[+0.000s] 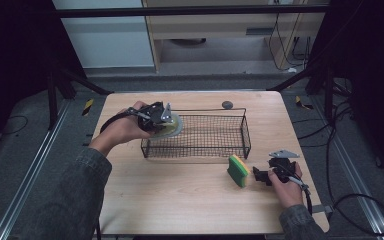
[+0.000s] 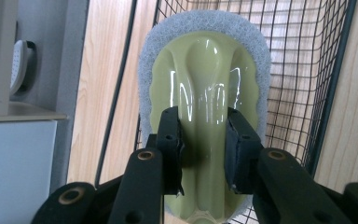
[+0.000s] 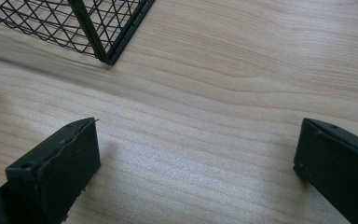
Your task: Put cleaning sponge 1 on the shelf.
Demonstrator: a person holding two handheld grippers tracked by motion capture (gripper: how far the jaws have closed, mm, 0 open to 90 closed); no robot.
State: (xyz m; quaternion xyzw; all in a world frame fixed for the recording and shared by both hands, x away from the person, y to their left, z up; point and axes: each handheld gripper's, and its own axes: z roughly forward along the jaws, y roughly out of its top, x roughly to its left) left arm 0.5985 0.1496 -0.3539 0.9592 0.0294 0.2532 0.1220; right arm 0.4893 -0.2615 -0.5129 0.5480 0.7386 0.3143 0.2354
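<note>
Left hand (image 1: 125, 127): comes in from the bottom left in a denim sleeve, up at the left end of the basket.
Left gripper (image 2: 204, 140): jaws are clamped snug on the glossy green handle ridge of a scrub pad, one pad each side, pretty narrow gap.
Scrub pad (image 2: 205, 84): pale green plastic grip with a grey-white scouring fringe round it, held over the left end of the wire basket, mesh visible right behind it in the left gripper view.
Wire basket (image 1: 200, 135): black, rectangular, sits mid-table on the light wood table (image 1: 180, 200). Can't tell if the pad touches the mesh.
Small dark round thing (image 1: 227, 104): on the table just behind the basket's far rim, too small to make out.
Sponge (image 1: 238, 171): yellow with a green layer, standing on edge just off the basket's front right corner.
Right gripper (image 3: 196, 154): jaws wide open, gripping nothing, low over bare wood just right of the sponge.
Right hand (image 1: 287, 187): holding that gripper near the table's right front.
</note>
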